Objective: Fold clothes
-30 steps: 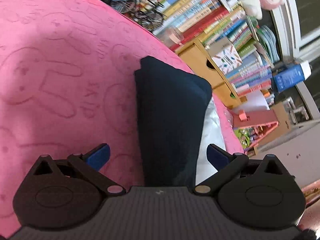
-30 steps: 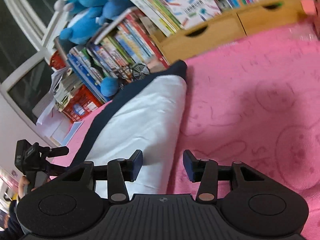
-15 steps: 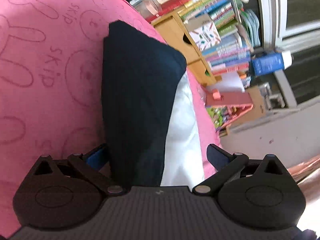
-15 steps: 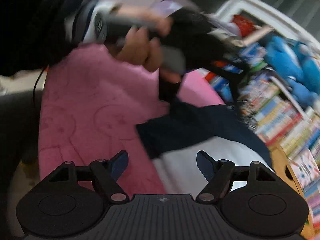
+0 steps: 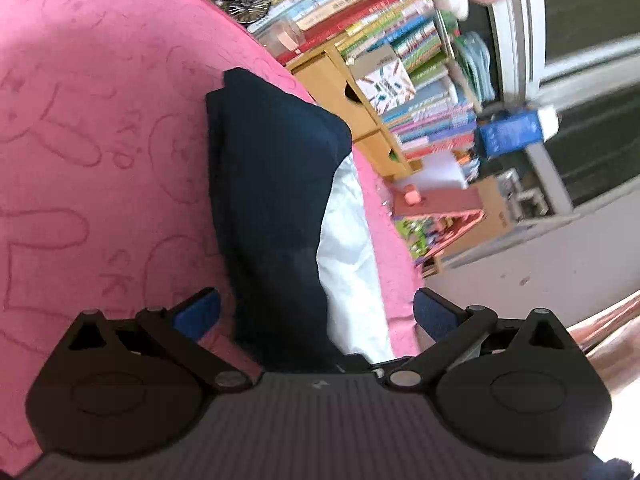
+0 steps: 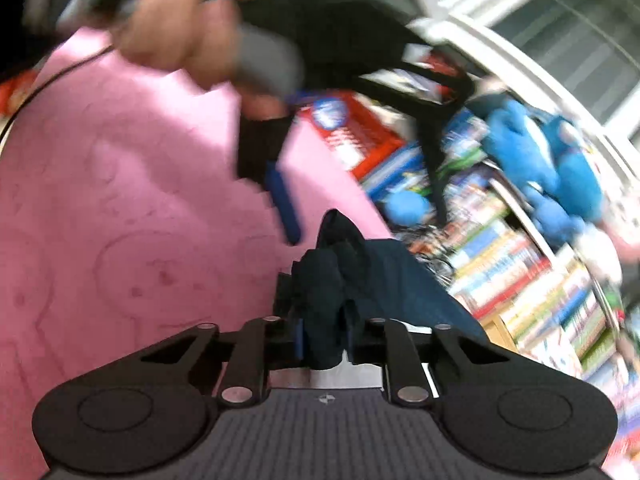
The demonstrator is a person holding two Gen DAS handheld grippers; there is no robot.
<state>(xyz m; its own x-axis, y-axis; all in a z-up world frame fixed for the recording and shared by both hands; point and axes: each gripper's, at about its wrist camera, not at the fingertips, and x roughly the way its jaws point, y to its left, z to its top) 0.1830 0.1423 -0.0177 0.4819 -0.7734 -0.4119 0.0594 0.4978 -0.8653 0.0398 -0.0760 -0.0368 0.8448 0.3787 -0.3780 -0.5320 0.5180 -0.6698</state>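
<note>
In the left wrist view, we see the soft dark navy and white folded garment (image 5: 276, 216) lying in a long narrow strip on the pink fuzzy blanket with bunny shapes (image 5: 92, 152). The navy part sits on top and the white part peeks out on one side. Our left gripper (image 5: 316, 308) has its two blue-tipped fingers spread wide apart, one on each side of the near end of the cloth. It holds nothing. Behind the blanket stand rows of colourful books (image 5: 400, 44) and a light wooden drawer box (image 5: 340, 92).

In the right wrist view, which is blurry, our right gripper (image 6: 324, 336) is pinched together on a bunch of the navy cloth (image 6: 320, 300). The cloth puffs up between the fingers. The person's hand (image 6: 180, 36) with the other gripper shows up high over the blanket.

We think this cloth is light, floppy and easy to squash. It will sag and slide out of its fold if we lift it by one spot. So the best places to hold are the corners or a folded edge, with all the layers pinched together.
</note>
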